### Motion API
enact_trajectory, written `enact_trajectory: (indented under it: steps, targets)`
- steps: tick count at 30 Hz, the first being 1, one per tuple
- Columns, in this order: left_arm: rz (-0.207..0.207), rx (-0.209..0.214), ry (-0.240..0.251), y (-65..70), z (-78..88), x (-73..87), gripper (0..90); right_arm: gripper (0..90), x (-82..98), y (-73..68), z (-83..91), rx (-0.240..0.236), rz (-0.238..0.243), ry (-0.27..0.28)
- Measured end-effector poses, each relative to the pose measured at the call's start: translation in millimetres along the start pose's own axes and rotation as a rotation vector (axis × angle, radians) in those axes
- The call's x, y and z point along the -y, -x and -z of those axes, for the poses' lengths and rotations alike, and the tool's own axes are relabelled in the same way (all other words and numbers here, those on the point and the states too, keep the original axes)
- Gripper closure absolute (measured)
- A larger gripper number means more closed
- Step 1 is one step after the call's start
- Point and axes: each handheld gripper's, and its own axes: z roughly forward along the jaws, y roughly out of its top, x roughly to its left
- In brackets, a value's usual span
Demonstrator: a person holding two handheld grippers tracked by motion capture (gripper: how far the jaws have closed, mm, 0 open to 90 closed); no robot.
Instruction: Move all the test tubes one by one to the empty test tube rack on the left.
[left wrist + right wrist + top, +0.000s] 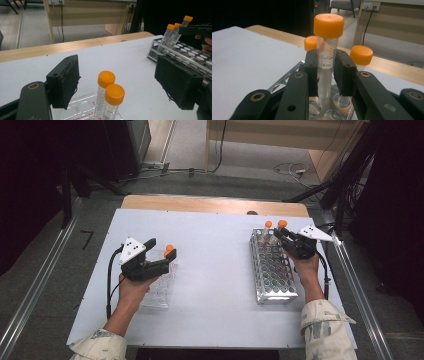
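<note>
Tube (327, 57), clear w/ orange cap, stands upright at the far end of the metal rack (272, 270), pinched between the pads of the right gripper (281, 235). In the right gripper view the pads press on its wall just below the cap, over the printed scale; its foot is over the rack's holes, can't tell if it's seated. Two more capped tubes stand just beside it in the rack, one left-behind (312, 43), one right (361, 55). In the left gripper view all 3 caps show as a cluster at the rack's far corner (178, 25), w/ the right gripper on the tallest.

Rack sits on the right part of the white table (215, 270), long side running away from the person; most holes empty.

Left gripper (167, 257) is well apart, on the table's left, over a clear plastic tray (160, 292). Its jaws are spread wide, no earlier look so no more on that; 2 orange-capped tubes (110, 96) stand upright in the tray between the pads, touching neither pad. Nearer one overlaps the farther.

Beyond the table: wooden strip (215, 204) along the far edge, grey floor w/ cables.
</note>
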Motion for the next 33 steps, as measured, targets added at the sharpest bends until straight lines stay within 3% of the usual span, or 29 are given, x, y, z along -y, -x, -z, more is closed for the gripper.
enact_trajectory:
  steps: [15,19,33]
  targets:
    - [-0.005,0.003,-0.002,-0.7,1.2,-0.7,20.2,71.7,-16.1,-5.9,16.1,0.0,-0.008,0.049]
    - [-0.001,0.003,0.002,-0.8,1.3,-0.7,20.2,71.7,-21.2,-9.8,21.2,-0.007,0.01,0.065]
    - [-0.01,-0.006,0.001,-1.1,3.0,-1.6,20.1,71.7,-36.2,-40.4,34.0,-0.073,0.023,0.035]
